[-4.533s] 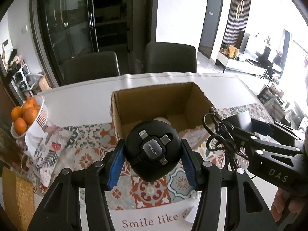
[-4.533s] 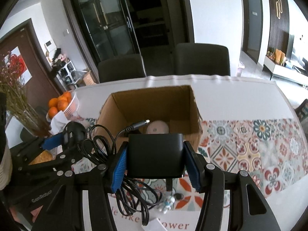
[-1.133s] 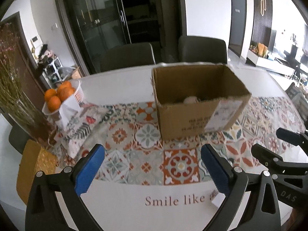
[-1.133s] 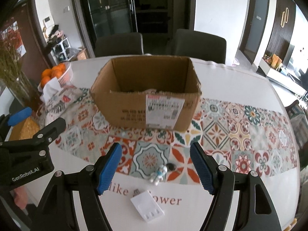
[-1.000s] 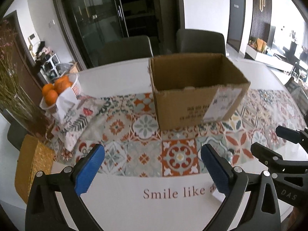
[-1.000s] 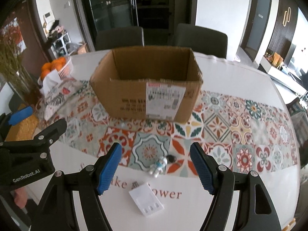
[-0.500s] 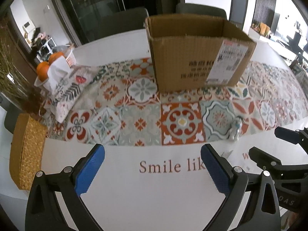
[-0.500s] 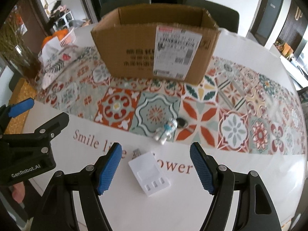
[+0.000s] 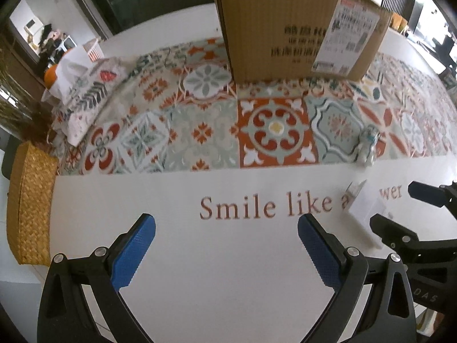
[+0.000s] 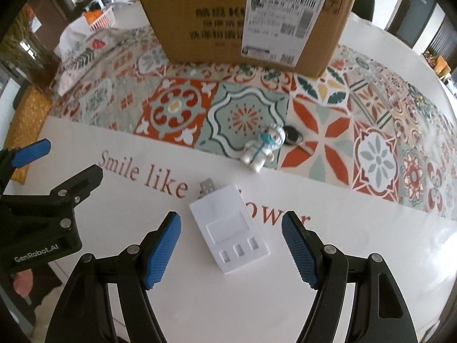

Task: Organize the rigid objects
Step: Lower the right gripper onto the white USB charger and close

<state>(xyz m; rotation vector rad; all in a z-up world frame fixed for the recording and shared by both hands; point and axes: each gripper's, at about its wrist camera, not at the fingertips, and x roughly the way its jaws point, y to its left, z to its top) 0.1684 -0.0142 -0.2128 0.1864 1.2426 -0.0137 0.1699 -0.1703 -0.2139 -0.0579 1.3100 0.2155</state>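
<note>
A white USB charger block (image 10: 230, 230) lies flat on the white table, its plug pointing away; it also shows in the left wrist view (image 9: 364, 208). My right gripper (image 10: 231, 243) is open, its blue pads on either side of the block, not touching it. A small white and blue astronaut figure (image 10: 264, 148) lies beyond it, also in the left wrist view (image 9: 367, 145), beside a small black object (image 10: 292, 137). A brown cardboard box (image 10: 245, 20) stands behind on the patterned runner. My left gripper (image 9: 227, 245) is open and empty over bare table.
A woven yellow basket (image 9: 28, 203) sits at the left table edge. A folded patterned cloth (image 9: 85, 94) and a white basket of oranges (image 10: 98, 18) are at the far left. The patterned runner (image 9: 205, 131) crosses the table.
Both grippers have come down and forward toward the table. The right gripper now straddles the white charger block. Earlier, each held an item over the box; both are now empty.
</note>
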